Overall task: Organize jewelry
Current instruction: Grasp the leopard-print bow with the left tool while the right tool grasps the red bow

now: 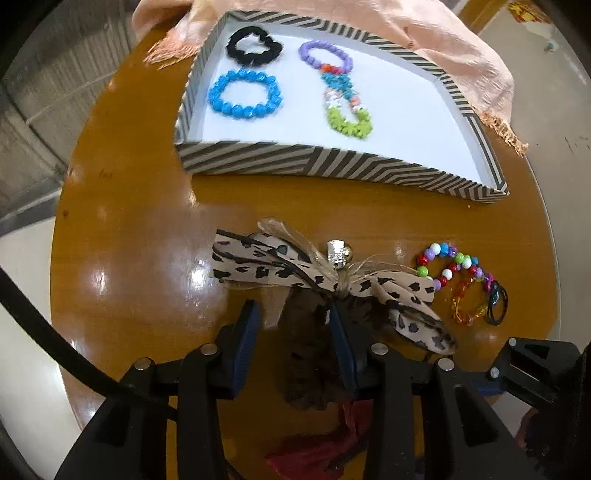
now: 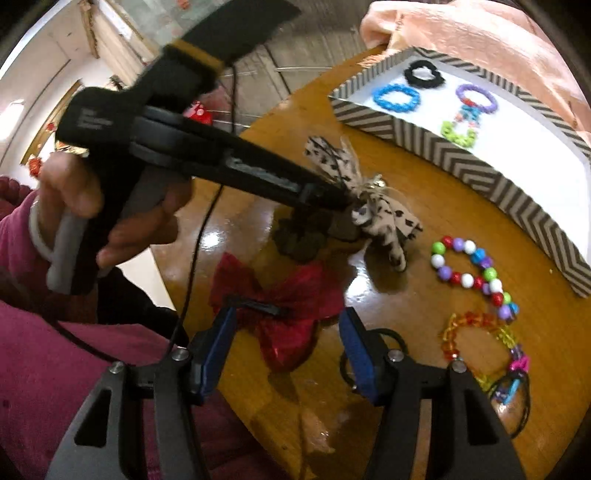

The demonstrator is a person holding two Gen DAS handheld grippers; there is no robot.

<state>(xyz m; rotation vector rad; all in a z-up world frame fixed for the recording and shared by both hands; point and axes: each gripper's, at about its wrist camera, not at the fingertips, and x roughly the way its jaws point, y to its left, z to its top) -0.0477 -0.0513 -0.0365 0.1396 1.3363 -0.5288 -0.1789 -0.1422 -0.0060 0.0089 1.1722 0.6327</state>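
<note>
A striped tray (image 1: 295,158) holds a black scrunchie (image 1: 253,46), a blue bead bracelet (image 1: 243,94), a purple bracelet (image 1: 325,55) and a multicolour bracelet (image 1: 345,107). My left gripper (image 1: 293,325) is open, its blue pads astride a dark brown scrunchie (image 1: 304,354), just behind a leopard-print bow (image 1: 321,273). In the right wrist view the left gripper (image 2: 332,195) reaches over that bow (image 2: 373,206). My right gripper (image 2: 286,332) is open above a red bow (image 2: 288,310).
On the round wooden table (image 1: 140,206) lie a multicolour bead bracelet (image 2: 469,269), an orange-yellow bracelet (image 2: 476,343) and black hair ties (image 1: 496,302). A peach cloth (image 1: 424,33) lies under and behind the tray. The table edge is close on the left.
</note>
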